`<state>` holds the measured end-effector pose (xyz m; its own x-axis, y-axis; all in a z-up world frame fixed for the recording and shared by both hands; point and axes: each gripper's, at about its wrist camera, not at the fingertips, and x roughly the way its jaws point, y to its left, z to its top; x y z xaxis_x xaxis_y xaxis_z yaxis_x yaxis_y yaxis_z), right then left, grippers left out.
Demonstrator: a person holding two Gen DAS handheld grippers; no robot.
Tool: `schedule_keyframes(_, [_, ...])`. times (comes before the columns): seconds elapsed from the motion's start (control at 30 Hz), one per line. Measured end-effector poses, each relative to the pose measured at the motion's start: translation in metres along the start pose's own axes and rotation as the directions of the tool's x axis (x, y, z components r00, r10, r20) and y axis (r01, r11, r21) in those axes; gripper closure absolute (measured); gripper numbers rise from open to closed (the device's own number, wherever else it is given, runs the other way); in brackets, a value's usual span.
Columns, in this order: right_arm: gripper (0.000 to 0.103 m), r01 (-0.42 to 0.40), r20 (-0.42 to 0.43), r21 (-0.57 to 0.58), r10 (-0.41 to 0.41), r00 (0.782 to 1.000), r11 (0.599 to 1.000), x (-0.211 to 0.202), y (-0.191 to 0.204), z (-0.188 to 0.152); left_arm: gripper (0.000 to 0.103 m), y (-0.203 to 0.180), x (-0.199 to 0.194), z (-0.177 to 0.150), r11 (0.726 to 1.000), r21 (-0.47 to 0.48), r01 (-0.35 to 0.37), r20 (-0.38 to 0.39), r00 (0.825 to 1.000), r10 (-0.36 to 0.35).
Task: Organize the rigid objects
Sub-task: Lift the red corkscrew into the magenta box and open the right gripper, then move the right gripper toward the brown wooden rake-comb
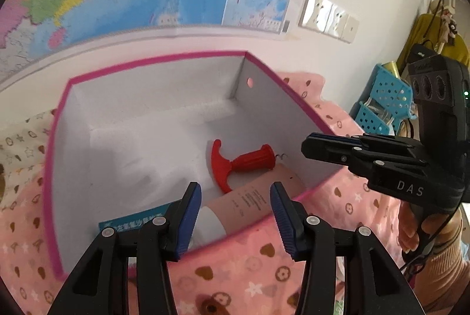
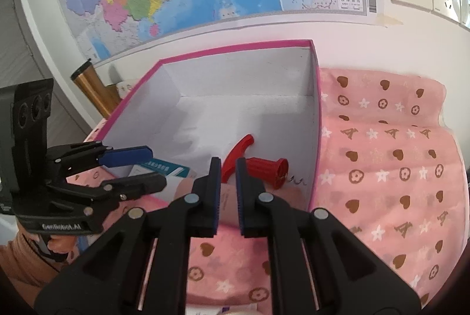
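We see the corkscrew (image 1: pixel 235 165) lying in the box (image 1: pixel 164 121), just beyond our left claw (image 1: pixel 235 197), which gapes empty; our right claw (image 2: pixel 228 168) is nearly closed, empty.

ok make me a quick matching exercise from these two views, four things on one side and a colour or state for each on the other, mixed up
Things:
1. corkscrew
2. box
3. left gripper
4. right gripper

Colour or state:
A. jaws nearly shut, nothing between them
B. red, lying inside the box
C. pink rim, white inside
D. jaws apart, nothing held

Pairs: 1-B, 2-C, 3-D, 4-A
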<state>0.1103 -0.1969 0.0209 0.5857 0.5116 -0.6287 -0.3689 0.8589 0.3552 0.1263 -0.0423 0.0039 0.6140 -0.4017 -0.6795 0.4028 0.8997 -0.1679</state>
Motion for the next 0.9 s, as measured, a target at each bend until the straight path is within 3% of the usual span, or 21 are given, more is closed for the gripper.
schedule_keyframes(0.17, [0.086,-0.070,0.034,-0.028,0.071,0.997,0.997,-0.029,0.015,-0.012,0.050,0.000,-0.032,-0.013,1.000,0.001,0.016,0.066,0.998,-0.016])
schedule_keyframes(0.33, [0.081,-0.140,0.015,-0.075,0.141,0.990,0.987,-0.046,0.038,-0.029,0.049,0.002,-0.048,-0.035,1.000,-0.014,0.023,0.071,0.997,-0.022])
schedule_keyframes(0.63, [0.079,-0.227,-0.128,-0.083,0.216,0.968,0.970,-0.024,0.061,-0.067,0.049,0.017,-0.057,-0.086,0.995,-0.095,0.014,0.012,1.000,-0.013])
schedule_keyframes(0.9, [0.073,-0.255,-0.265,-0.101,0.221,0.939,0.962,0.018,0.089,-0.094,0.049,0.022,-0.063,-0.113,0.992,-0.127,-0.006,-0.005,1.000,0.005])
